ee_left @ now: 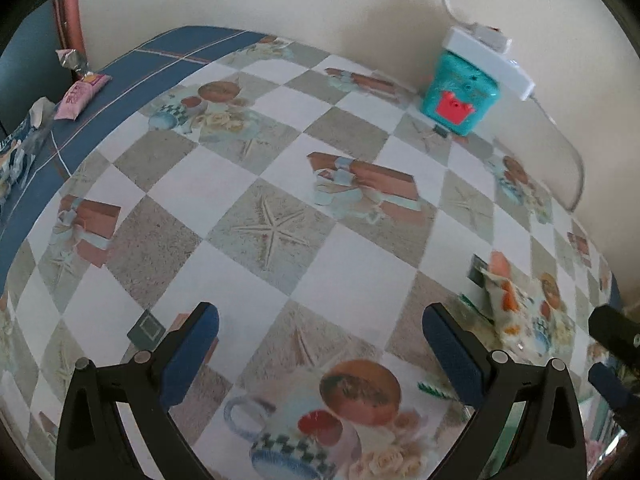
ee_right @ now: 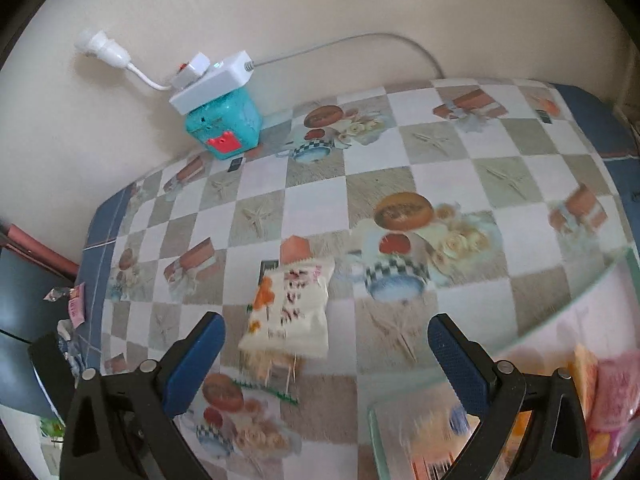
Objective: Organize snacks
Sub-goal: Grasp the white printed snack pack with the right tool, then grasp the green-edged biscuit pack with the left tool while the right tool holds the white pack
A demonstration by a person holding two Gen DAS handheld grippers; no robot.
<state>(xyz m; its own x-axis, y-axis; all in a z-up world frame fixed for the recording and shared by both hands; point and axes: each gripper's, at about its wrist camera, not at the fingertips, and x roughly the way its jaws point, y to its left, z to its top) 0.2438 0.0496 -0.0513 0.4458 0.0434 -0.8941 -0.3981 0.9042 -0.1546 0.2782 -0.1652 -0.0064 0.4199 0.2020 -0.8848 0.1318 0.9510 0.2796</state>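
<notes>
Blue fingers (ee_right: pixel 456 356) spread wide, white snack packet (ee_right: pixel 290 312) between, untouched

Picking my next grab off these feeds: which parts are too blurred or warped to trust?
Right wrist view: snack packet mildly smeared, print unreadable; clear container at lower right heavily blurred. Left wrist view: packet soft near the warped right edge; pink packet far left is sharper. Fisheye bends the table edges in both.

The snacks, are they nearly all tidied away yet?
Partly. Some packets already sit in the clear container. Both tongs, left and right, are open and empty. The white snack bag lies on the table, and a pink packet waits at the far edge.
</notes>
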